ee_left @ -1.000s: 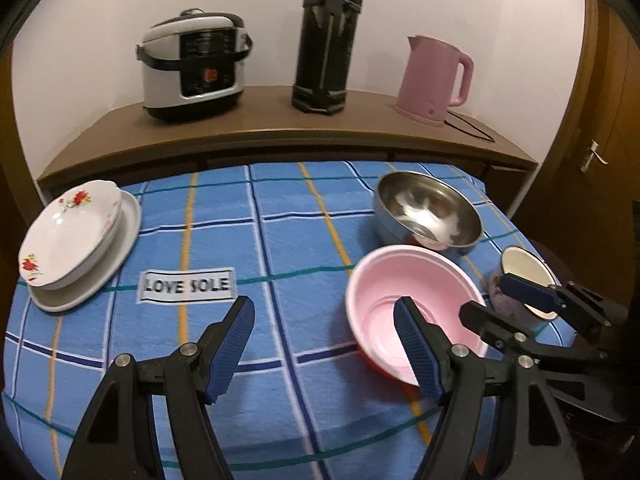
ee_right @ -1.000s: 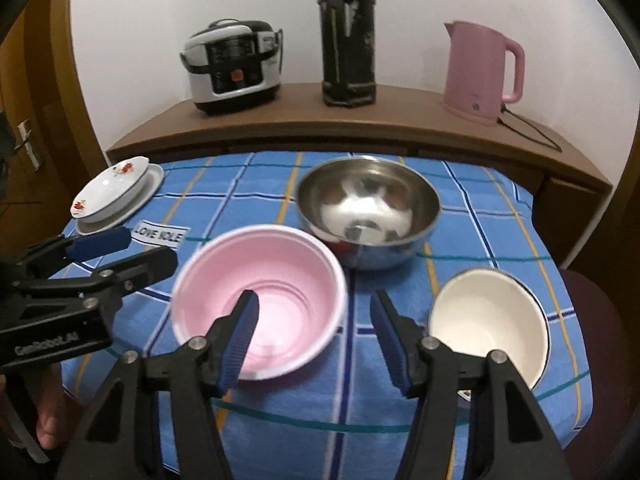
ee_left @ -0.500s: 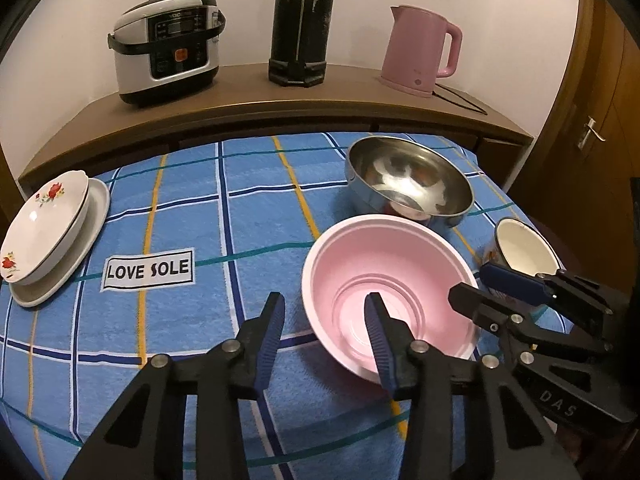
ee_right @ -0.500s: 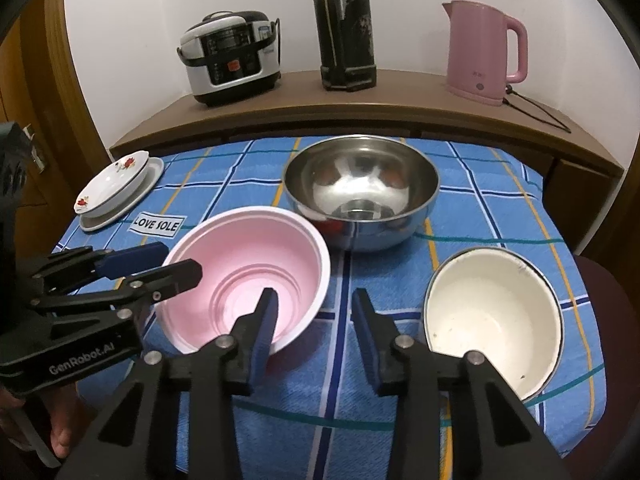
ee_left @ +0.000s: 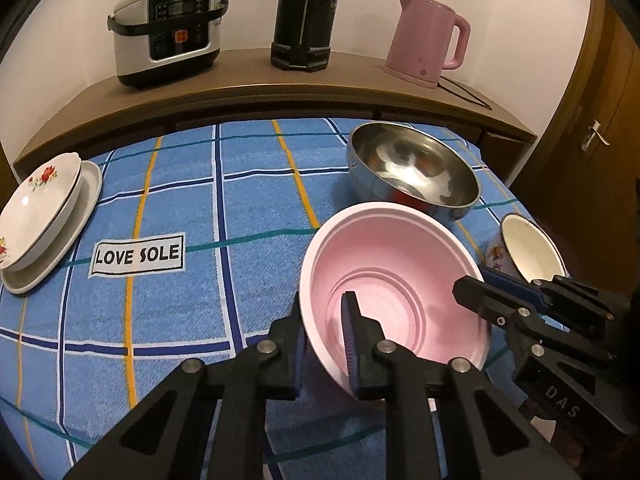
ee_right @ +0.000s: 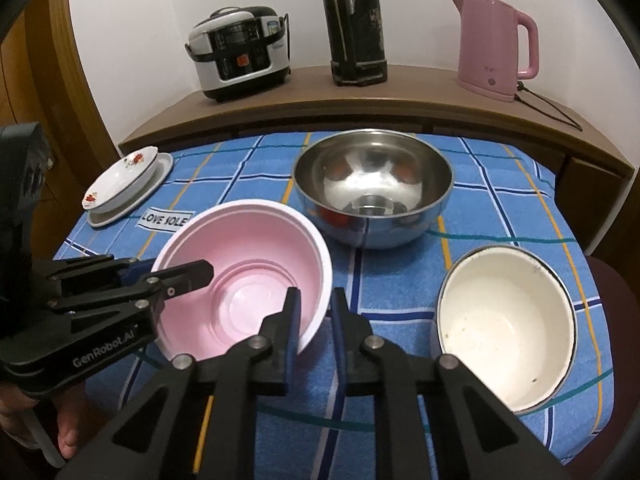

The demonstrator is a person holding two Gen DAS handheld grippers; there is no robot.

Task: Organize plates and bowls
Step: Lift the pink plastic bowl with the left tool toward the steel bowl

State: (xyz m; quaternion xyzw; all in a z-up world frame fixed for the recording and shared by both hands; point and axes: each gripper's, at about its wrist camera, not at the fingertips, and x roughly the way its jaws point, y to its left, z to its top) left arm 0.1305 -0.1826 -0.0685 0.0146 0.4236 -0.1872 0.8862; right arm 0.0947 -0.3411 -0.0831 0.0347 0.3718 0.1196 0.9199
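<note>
A pink plastic bowl [ee_left: 400, 280] sits near the front of the blue checked tablecloth [ee_left: 224, 216]. My left gripper [ee_left: 325, 312] is shut on its near-left rim, one finger inside and one outside. My right gripper [ee_right: 314, 308] is shut on its near-right rim in the same way; the bowl [ee_right: 248, 276] looks slightly tilted. Behind it stands a steel bowl [ee_right: 372, 188], also seen in the left wrist view [ee_left: 412, 168]. A white enamel bowl [ee_right: 508, 328] sits at the right. A floral dish on a white plate [ee_left: 36, 208] lies at the far left.
A wooden shelf [ee_left: 256, 96] behind the table carries a rice cooker [ee_left: 168, 28], a black thermos [ee_left: 308, 12] and a pink kettle [ee_left: 428, 36]. A "LOVE SOLE" label [ee_left: 138, 256] is on the cloth. A wooden door [ee_left: 592, 140] is at the right.
Both grippers moved in toward the pink bowl and closed from wide open onto its rim, the left on the near-left side and the right on the near-right side.
</note>
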